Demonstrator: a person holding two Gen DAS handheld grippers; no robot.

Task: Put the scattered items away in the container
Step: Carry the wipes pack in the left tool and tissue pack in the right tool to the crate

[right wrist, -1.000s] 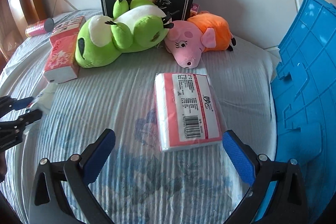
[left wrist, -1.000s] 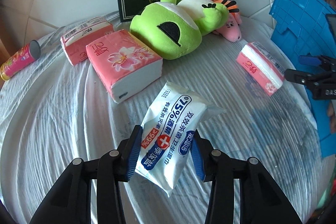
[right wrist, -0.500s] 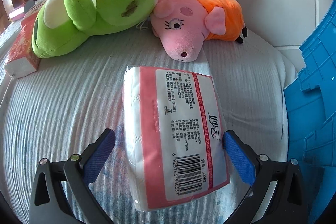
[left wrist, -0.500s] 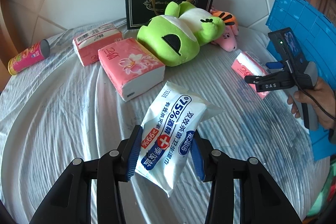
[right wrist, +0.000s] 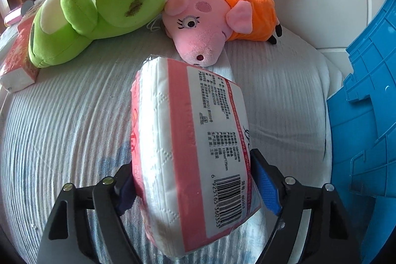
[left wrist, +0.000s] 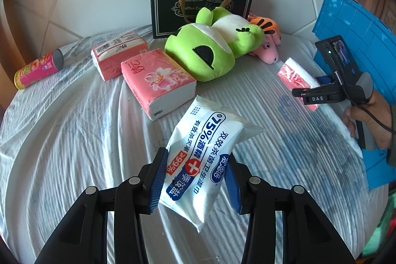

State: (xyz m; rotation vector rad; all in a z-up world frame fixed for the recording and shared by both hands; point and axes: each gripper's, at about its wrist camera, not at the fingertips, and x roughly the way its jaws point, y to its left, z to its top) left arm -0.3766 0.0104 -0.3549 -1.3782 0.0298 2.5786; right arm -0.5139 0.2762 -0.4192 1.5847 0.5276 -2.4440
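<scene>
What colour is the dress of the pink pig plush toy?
Orange; the pink pig plush toy shows best in the right wrist view.

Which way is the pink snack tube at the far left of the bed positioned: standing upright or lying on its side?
Lying on its side. The pink cylindrical snack tube rests lengthwise on the white wrinkled bedsheet, its grey end cap facing right.

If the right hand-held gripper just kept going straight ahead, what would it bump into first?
Probably the pink pig toy: the tissue pack held in the right hand-held gripper points at its snout, though the gap between them is hard to judge.
</scene>
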